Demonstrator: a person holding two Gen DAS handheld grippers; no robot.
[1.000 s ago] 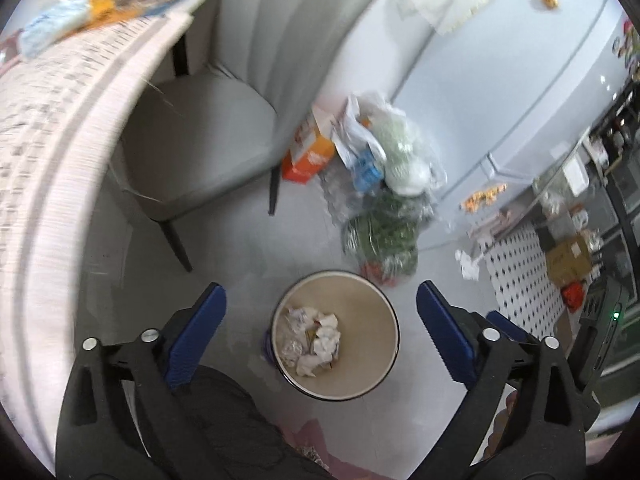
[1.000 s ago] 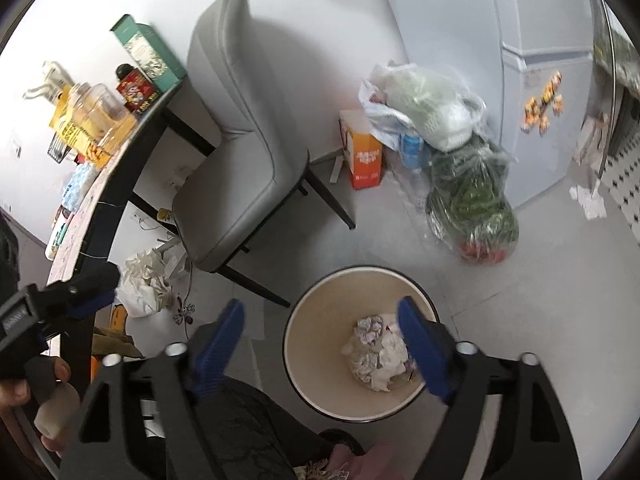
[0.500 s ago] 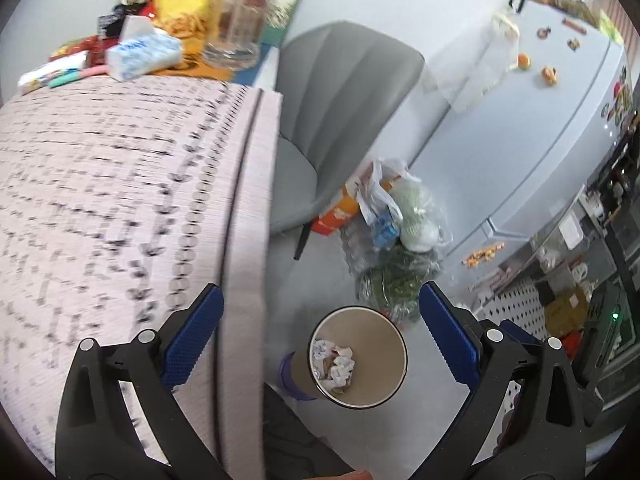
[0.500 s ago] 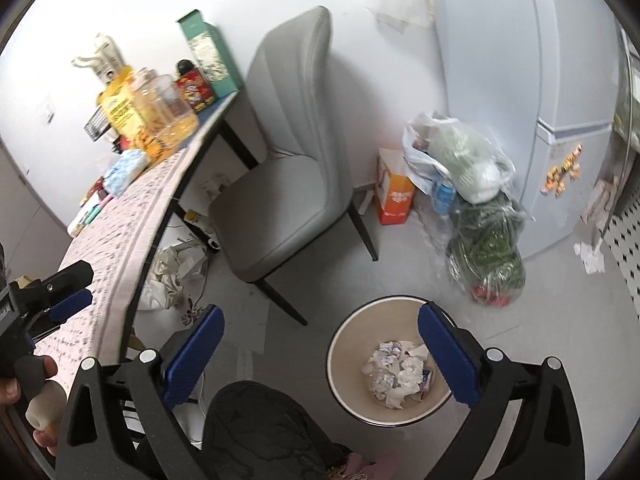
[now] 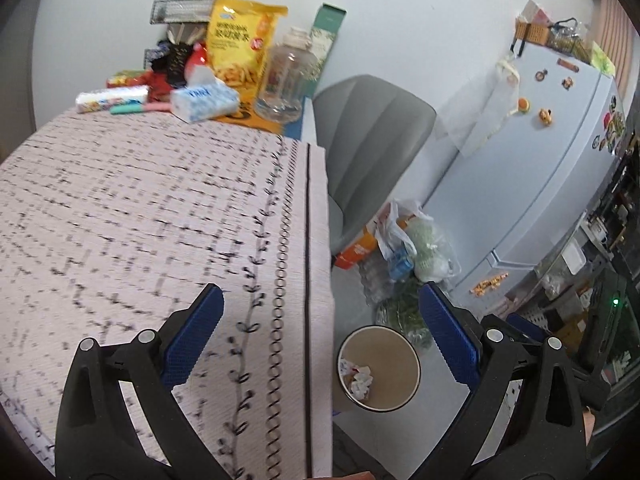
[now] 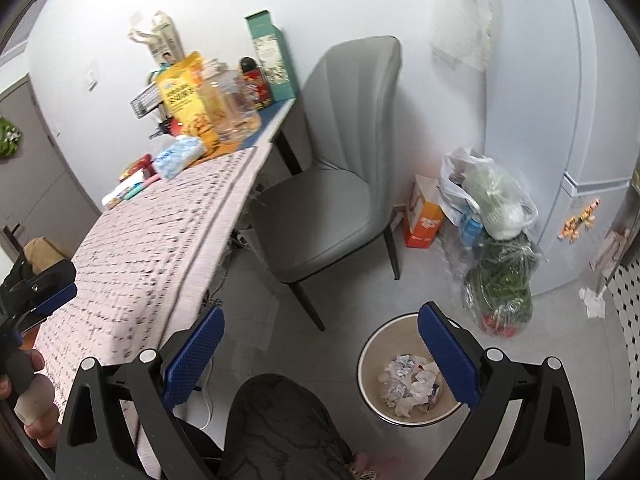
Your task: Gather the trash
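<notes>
Trash (image 6: 410,384), crumpled paper and wrappers, already lies in the round bin (image 6: 366,364) on the floor, below and just right of the right claw (image 6: 320,354), whose blue pads stand spread with nothing between them. The left claw (image 5: 320,338) is spread and empty too, hanging over the patterned worktop (image 5: 140,208). That stretch looks bare, so little seems left, though the blur may hide scraps. Only the right view shows the person's knee and the hand (image 6: 28,396) holding the left claw; the left view alone shows the worktop's far clutter head-on.
</notes>
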